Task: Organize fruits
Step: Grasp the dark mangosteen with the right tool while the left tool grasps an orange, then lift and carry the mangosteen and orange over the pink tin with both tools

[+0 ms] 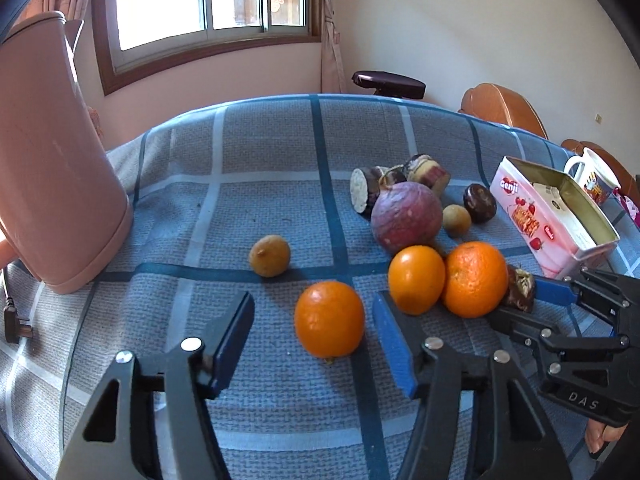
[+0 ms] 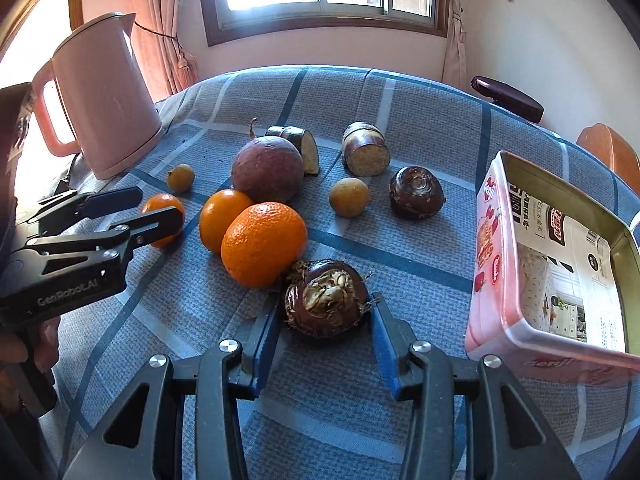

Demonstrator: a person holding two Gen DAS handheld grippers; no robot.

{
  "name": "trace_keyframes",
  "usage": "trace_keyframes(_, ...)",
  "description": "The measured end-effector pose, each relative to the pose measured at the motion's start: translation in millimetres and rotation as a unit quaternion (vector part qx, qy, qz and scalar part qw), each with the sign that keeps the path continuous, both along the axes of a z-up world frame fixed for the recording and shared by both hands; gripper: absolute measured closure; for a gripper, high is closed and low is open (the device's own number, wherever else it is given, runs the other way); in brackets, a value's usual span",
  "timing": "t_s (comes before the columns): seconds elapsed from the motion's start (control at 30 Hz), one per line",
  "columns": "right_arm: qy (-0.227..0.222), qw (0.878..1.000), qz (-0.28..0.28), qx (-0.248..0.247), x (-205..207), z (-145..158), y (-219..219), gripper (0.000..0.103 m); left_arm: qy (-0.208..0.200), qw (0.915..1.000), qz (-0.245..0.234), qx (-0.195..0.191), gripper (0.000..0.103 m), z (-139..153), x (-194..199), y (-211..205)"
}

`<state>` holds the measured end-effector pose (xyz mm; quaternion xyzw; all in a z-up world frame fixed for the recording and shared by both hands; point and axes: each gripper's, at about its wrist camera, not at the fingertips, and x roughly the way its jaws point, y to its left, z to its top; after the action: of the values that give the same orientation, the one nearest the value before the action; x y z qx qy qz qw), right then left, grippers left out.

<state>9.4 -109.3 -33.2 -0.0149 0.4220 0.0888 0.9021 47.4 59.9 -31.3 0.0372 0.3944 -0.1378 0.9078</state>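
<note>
Your right gripper is clamped on the dark water chestnut, both blue pads pressing its sides, right next to the big orange on the blue checked tablecloth. Your left gripper sits around the small orange with the jaws apart; the pads don't look like they're touching it, though it's a bit hard to tell from this angle. The open pink tin sits just to the right, and the pink kettle is over on the left
</note>
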Motion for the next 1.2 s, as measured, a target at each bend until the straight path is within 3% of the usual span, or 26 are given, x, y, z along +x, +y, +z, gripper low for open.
trace_keyframes(0.13, -0.032, 0.999, -0.007, 0.026, -9.1, 14.6, -5.6, 0.057, 0.024, 0.9997, -0.002, -0.010, 0.065, -5.6, 6.0, -0.3)
trace_keyframes(0.33, -0.090, 0.994, 0.002, 0.066, -19.6, 34.3, -8.6, 0.057, 0.021, 0.9995, 0.004, -0.022, 0.066, -4.9, 4.8, 3.7)
trace_keyframes(0.57, -0.143, 0.987, -0.008, 0.068, -28.5, 49.0, -10.0, 0.057, -0.075, 0.9955, 0.051, -0.027, 0.066, 19.4, -21.0, 14.7)
trace_keyframes(0.83, -0.173, 0.982, -0.045, 0.065, -33.9, 60.4, -28.5, 0.057, -0.146, 0.9838, 0.104, 0.002, 0.066, 34.4, -38.2, -5.9)
trace_keyframes(1.2, -0.197, 0.977, -0.080, 0.036, -45.5, 65.4, -64.3, 0.057, -0.155, 0.9821, 0.106, 0.017, 0.066, 37.2, -48.0, -49.2)
